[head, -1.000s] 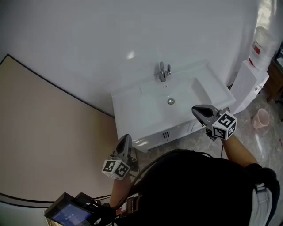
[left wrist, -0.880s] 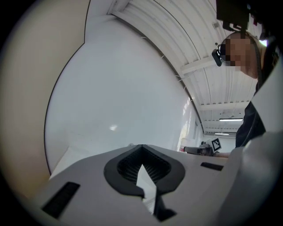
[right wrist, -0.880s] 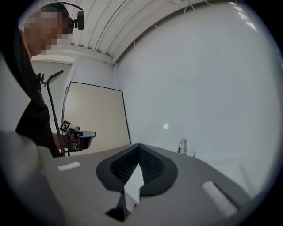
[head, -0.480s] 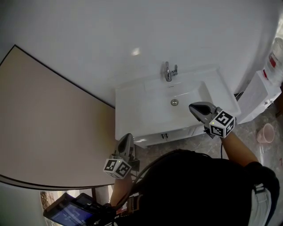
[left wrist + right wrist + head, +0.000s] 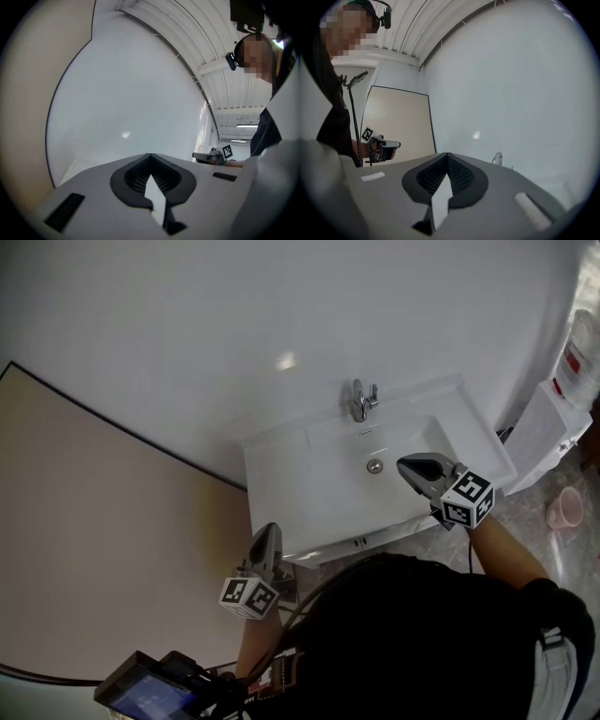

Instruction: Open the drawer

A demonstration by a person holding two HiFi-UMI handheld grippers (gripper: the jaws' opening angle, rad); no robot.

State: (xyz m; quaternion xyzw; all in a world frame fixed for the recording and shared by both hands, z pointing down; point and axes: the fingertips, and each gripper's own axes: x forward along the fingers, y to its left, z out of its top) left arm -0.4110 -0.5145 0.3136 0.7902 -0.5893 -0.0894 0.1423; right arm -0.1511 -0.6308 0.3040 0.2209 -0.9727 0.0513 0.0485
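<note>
The drawer (image 5: 330,547) sits under the sink (image 5: 272,474), on its near side, and looks closed; only a thin strip with two small knobs (image 5: 360,542) shows. The left hand-held gripper (image 5: 266,531) is pinched closed with nothing in it, by the sink's near left corner. The right hand-held gripper (image 5: 405,465) is closed and empty too, over the bowl (image 5: 342,460). To do this well, go lower, spread one gripper, pinch a knob, then pull straight to the near side, slowly

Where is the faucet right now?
In the head view the faucet stands right of centre at the back edge of the white sink, against the wall, beyond the drain and the right hand-held gripper.
</note>
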